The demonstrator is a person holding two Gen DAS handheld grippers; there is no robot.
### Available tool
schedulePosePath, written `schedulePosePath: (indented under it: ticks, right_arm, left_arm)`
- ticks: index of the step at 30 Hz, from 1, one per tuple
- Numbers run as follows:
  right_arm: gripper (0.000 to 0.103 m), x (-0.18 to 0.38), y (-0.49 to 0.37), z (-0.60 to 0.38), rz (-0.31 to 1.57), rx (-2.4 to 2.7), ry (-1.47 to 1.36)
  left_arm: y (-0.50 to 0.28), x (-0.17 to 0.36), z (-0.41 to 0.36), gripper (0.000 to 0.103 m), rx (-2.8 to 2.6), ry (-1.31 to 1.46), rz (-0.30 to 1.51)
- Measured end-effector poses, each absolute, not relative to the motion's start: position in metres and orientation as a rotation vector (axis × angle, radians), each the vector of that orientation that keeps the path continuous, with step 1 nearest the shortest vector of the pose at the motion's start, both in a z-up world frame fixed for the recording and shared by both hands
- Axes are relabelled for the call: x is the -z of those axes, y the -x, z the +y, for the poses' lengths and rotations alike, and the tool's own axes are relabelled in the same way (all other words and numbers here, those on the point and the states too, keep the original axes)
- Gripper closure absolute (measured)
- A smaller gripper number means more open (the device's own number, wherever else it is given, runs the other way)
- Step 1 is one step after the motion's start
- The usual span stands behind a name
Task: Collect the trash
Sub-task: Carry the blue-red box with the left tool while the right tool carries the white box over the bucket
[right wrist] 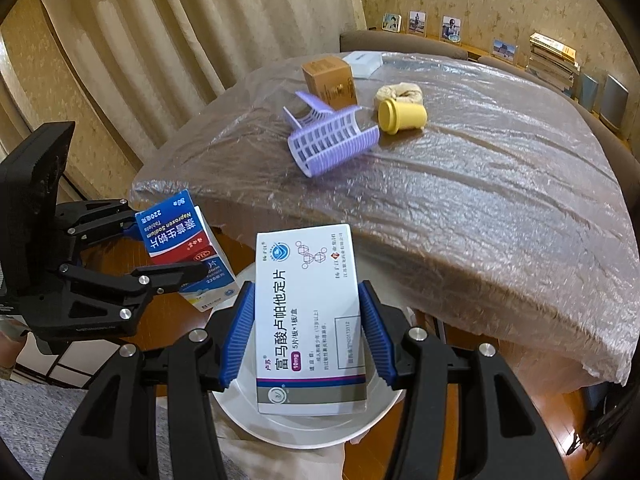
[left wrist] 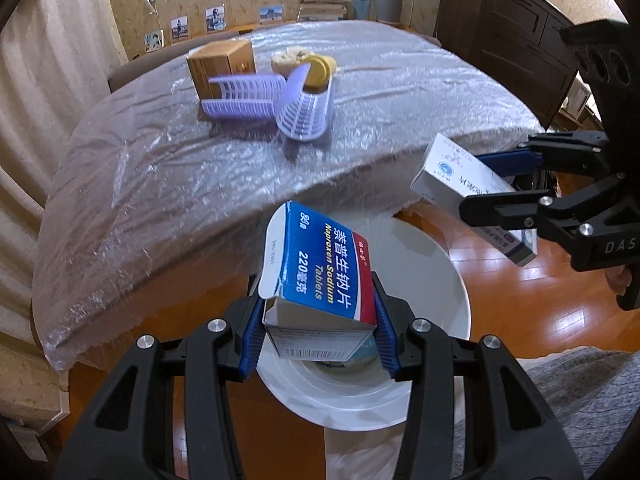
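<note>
My left gripper [left wrist: 318,332] is shut on a blue Naproxen tablet box [left wrist: 318,272], its flap open, held above the white trash bin [left wrist: 436,280] on the floor. My right gripper [right wrist: 308,332] is shut on a white medicine box [right wrist: 308,320], also over the bin's rim [right wrist: 240,408]. The white box shows at the right of the left wrist view [left wrist: 460,184], and the blue box at the left of the right wrist view [right wrist: 180,236]. Both boxes are off the table, side by side.
The plastic-covered table [left wrist: 400,92] holds a brown carton [left wrist: 220,64], a purple slatted holder [left wrist: 272,100], a yellow cup [right wrist: 402,116] and a beige crumpled item [right wrist: 400,90]. Books and framed photos line the far wall. A dark cabinet [left wrist: 512,28] stands at right.
</note>
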State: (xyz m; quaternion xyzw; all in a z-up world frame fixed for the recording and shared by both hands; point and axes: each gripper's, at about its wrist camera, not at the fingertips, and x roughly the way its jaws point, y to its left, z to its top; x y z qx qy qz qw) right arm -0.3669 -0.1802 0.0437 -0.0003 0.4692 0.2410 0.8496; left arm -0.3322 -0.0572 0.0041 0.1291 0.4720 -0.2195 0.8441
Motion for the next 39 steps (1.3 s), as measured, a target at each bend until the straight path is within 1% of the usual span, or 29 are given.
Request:
schedulePosePath:
  ticks: [21, 39]
  right_arm:
    - [0.052, -0.004, 0.371, -0.176, 1.077, -0.506, 0.04]
    - [0.052, 0.037, 0.36, -0.162, 1.147, -0.492, 0.088]
  left_arm:
    - [0.336, 0.049, -0.069, 0.056, 0.426, -0.34, 1.125]
    - [0.332, 0.093, -0.07, 0.056, 0.406, -0.367, 1.191]
